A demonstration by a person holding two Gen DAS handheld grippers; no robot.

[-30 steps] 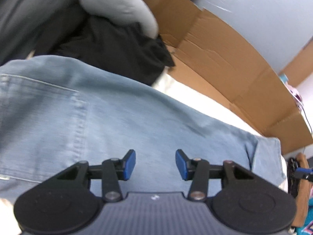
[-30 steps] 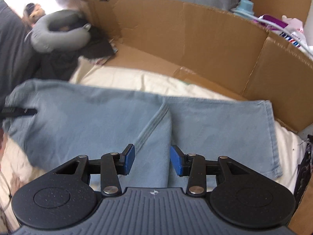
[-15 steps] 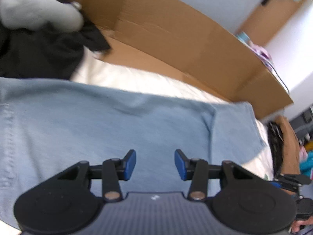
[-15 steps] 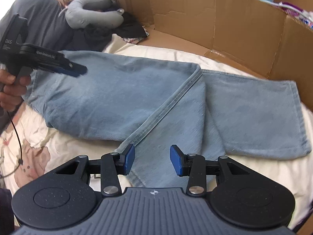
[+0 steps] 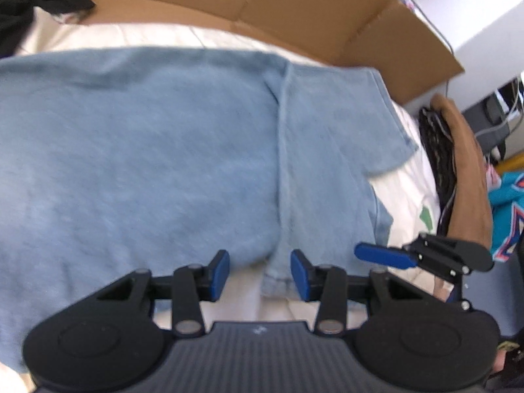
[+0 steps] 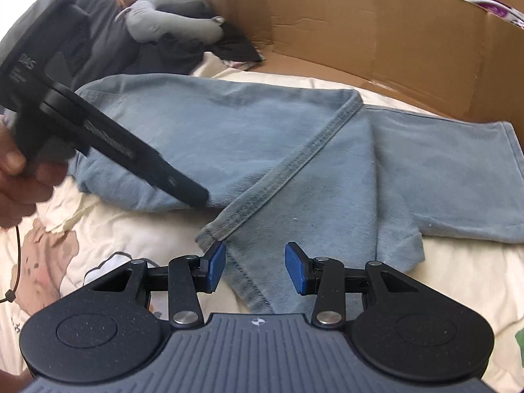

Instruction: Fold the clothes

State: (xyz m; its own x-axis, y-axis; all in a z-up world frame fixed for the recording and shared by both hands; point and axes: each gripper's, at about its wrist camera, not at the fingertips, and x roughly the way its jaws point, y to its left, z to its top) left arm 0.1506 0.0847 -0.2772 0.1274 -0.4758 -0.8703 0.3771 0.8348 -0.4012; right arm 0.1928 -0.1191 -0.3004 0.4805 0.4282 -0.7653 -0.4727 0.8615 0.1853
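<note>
A: Starting on the left, the left gripper hangs with its jaws part open and nothing between the pads, over the near edge of the jeans. Those lie spread on the cream bedsheet, 1 leg crossed over the other, in front of the cardboard wall.

B: And further right?

A: The right gripper is part open too and empty, its pads either side of the hem corner of the upper leg, not pressing it.

B: What could go wrong?

A: With 2 layers overlapping there, a pinch may catch only the top layer, or both plus the sheet, so the fold would drag crooked. The grippers are also near each other; in the left view the right one's blue finger sits just beside it, so they could knock together.
</note>
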